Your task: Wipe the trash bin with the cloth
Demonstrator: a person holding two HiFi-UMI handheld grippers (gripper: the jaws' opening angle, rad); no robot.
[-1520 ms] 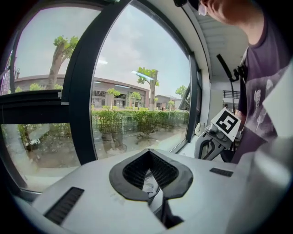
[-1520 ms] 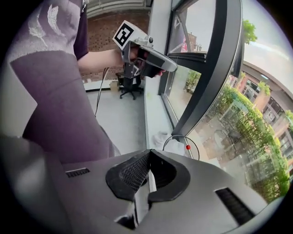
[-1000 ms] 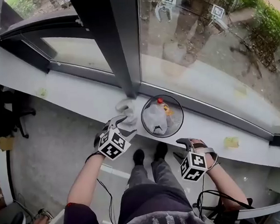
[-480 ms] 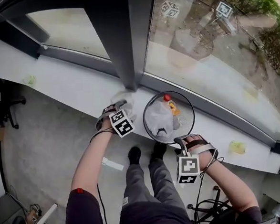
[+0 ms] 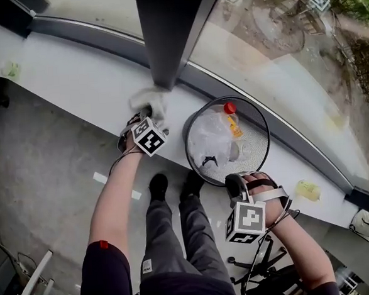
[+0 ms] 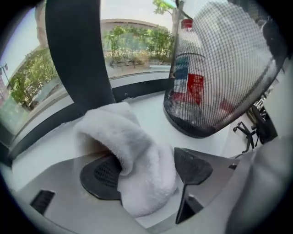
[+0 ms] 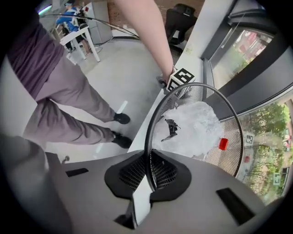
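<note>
Left gripper view: left gripper (image 6: 149, 171) jaws are standing wide, having just been closing a little; white cloth (image 6: 137, 160) is lying between them on the sill (image 6: 146, 109), not pinched yet. Right gripper (image 7: 149, 176) jaws have just been closing and are clamping the mesh trash bin (image 7: 232, 125) rim. The bin is sitting near the cloth. Wiping isn't looking started: the cloth grab and the whole wipe are remaining.
</note>
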